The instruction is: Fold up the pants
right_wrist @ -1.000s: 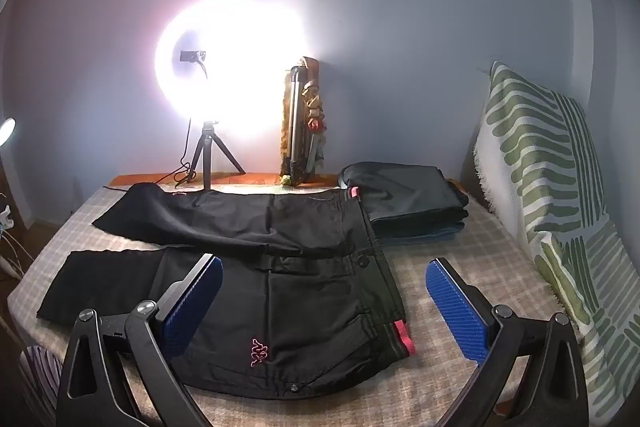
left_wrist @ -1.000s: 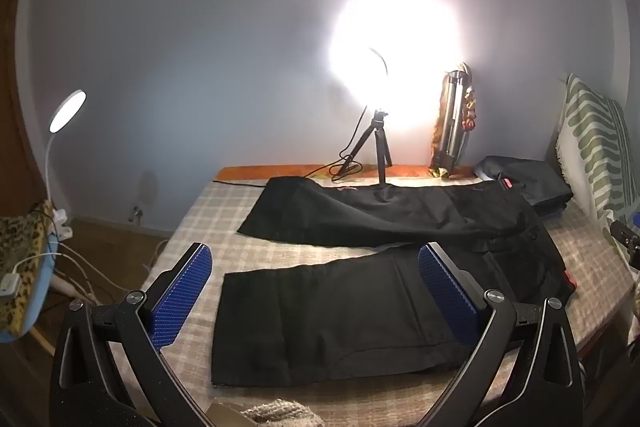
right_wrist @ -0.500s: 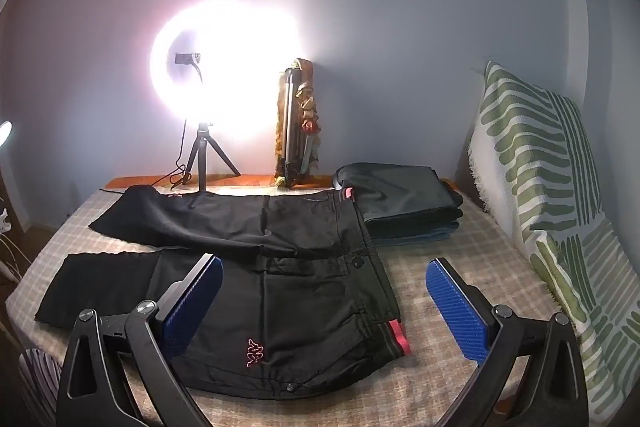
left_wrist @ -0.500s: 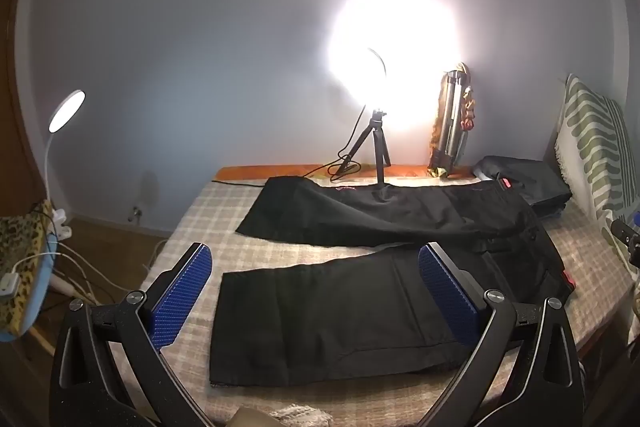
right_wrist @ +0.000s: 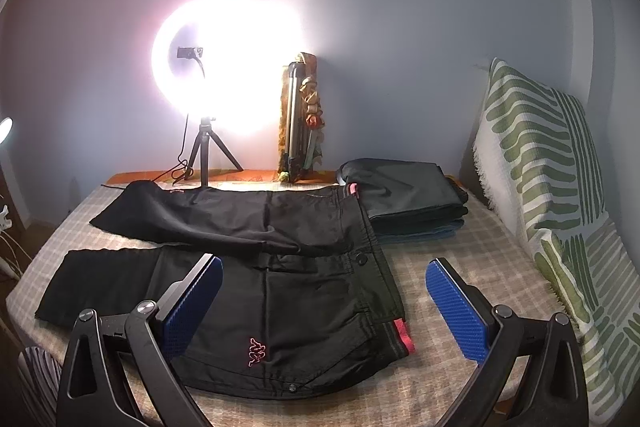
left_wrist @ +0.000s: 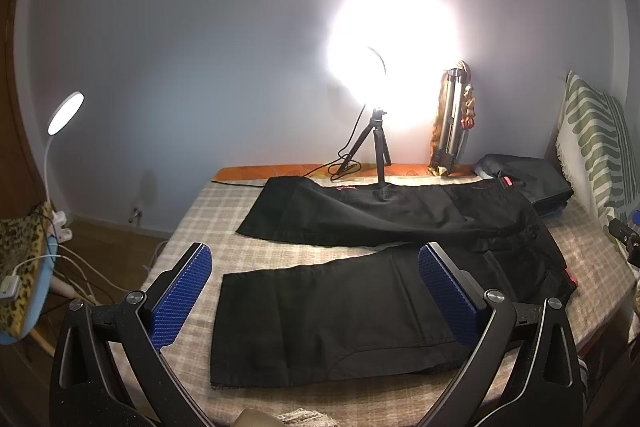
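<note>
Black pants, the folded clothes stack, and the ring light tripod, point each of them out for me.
black pants (right_wrist: 304, 311), right wrist view, seat panel above the logo
folded clothes stack (right_wrist: 408, 195), right wrist view, top garment
ring light tripod (left_wrist: 378, 143), left wrist view, centre column

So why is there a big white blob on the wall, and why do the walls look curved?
In both views the ring light overexposes into glare, hiding its shape. The fisheye lens bends the walls and darkens the corners. In the right wrist view the black pants lose fold detail in shadow.
</note>
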`<state>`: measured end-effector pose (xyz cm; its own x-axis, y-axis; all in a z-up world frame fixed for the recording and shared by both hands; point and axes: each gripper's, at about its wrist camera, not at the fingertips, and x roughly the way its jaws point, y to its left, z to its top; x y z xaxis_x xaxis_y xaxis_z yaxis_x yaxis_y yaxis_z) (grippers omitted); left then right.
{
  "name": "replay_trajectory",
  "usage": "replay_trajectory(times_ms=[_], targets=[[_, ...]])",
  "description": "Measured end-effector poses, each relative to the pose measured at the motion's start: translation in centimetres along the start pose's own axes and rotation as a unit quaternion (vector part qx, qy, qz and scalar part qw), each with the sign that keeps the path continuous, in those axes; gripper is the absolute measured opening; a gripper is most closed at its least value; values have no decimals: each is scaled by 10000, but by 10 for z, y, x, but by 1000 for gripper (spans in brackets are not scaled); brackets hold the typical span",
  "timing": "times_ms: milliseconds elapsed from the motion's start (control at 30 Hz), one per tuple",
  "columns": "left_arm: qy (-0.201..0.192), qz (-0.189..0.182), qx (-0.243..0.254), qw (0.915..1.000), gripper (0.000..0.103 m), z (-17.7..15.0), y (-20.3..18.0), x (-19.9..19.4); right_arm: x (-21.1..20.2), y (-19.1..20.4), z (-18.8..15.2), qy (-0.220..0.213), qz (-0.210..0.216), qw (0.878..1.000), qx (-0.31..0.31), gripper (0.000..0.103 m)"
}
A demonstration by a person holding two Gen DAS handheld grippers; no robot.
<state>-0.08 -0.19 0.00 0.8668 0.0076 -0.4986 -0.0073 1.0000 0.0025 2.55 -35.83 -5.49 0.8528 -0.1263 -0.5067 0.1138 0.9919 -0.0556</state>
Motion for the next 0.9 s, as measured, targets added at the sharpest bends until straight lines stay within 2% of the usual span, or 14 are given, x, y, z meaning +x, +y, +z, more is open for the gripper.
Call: replay_trajectory(times_ms=[900], targets=[[-3, 10, 70, 10000, 103, 2, -3, 3, 2, 1, 0, 24, 36, 10000, 10, 103]])
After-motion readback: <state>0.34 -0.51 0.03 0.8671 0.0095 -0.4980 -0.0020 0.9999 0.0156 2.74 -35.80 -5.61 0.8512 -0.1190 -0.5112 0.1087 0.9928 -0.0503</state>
